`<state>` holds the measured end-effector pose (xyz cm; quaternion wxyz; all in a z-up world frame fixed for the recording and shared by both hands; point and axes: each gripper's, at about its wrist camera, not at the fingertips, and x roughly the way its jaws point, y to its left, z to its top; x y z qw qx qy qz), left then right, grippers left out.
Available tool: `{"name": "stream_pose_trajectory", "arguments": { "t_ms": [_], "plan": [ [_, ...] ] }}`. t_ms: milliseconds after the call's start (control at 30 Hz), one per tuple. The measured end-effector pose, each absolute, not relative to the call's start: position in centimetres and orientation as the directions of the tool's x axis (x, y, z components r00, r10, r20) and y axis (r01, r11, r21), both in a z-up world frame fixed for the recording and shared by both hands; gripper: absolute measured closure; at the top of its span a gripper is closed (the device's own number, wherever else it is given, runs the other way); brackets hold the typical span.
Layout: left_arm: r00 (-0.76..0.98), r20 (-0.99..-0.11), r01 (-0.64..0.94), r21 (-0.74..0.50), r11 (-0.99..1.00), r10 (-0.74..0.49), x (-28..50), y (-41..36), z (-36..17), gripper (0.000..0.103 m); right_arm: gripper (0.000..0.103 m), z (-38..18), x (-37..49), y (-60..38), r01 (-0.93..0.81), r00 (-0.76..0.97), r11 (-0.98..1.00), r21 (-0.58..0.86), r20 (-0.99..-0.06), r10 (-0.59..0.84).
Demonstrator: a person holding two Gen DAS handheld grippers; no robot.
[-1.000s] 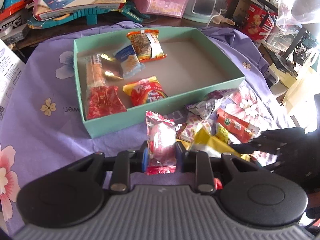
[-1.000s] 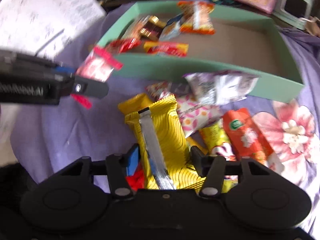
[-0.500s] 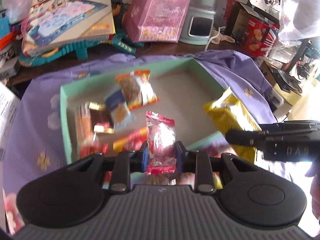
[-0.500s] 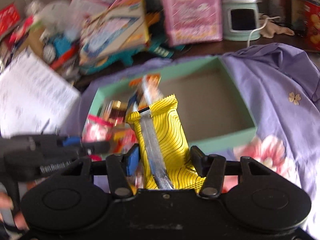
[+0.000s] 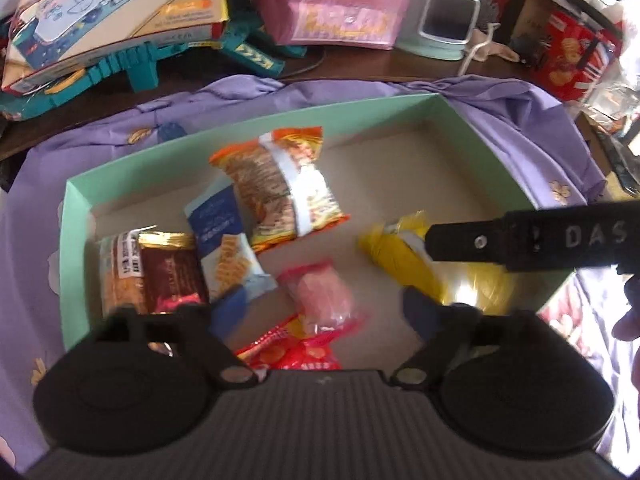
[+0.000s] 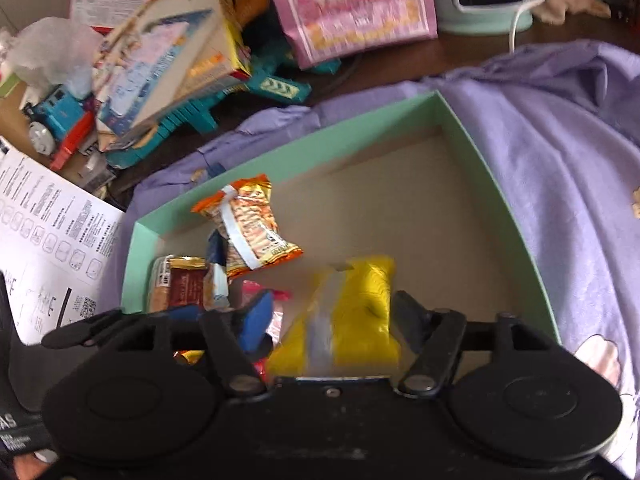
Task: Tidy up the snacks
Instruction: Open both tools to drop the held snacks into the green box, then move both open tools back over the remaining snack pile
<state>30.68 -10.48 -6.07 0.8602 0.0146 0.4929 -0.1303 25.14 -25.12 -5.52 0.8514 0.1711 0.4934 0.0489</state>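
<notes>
A mint-green box lies on a purple flowered cloth. My left gripper is open above the box; the pink candy packet lies loose between its spread fingers, over a red packet. My right gripper is open too; the yellow striped packet sits blurred between its fingers over the box floor, and also shows in the left wrist view under the right gripper's finger. An orange packet, a blue packet and a brown-gold packet lie in the box's left half.
Toy boxes, a pink bag and a pale green appliance crowd the table behind the box. A printed paper sheet lies left of it. The right half of the box floor is bare.
Both grippers moved forward over the box and opened. The pink candy packet and the yellow packet have left the jaws' hold and dropped toward the box floor.
</notes>
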Motion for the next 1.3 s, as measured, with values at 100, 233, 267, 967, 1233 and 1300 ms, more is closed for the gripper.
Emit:
{"name": "stream_pose_trajectory", "arguments": {
  "t_ms": [100, 233, 267, 967, 1233, 1300],
  "plan": [
    [0.429, -0.874, 0.226, -0.141, 0.964, -0.229, 31.6, -10.0, -6.1, 0.014, 0.019, -4.9, 25.1, -25.4, 0.109, 0.507, 0.94, 0.323, -0.831, 0.227],
    [0.454, -0.859, 0.23, -0.144, 0.962, -0.237, 31.1, -9.7, -5.5, 0.003, 0.005, -3.9, 24.1, -24.9, 0.085, 0.546, 0.952, 0.293, -0.813, 0.202],
    [0.463, -0.854, 0.235, -0.141, 0.962, -0.239, 30.8, -9.8, -5.4, 0.003, 0.005, -3.7, 23.8, -24.9, 0.082, 0.557, 0.953, 0.291, -0.806, 0.198],
    [0.516, -0.846, 0.143, -0.067, 0.987, -0.132, 16.0, -9.2, -2.3, 0.0, 0.0, -0.4, 5.6, -25.6, 0.03, 0.648, 0.961, 0.274, -0.738, 0.19],
    [0.449, -0.886, 0.189, -0.031, 0.981, -0.114, 10.6, -10.5, -6.0, 0.0, 0.0, -3.7, 0.7, -23.5, -0.064, 0.598, 0.961, 0.27, -0.76, 0.254],
    [0.427, -0.898, 0.197, -0.024, 0.98, -0.108, 9.9, -10.7, -7.0, 0.0, 0.0, -4.5, -0.3, -23.0, -0.099, 0.582, 0.96, 0.262, -0.767, 0.269]
  ]
}}
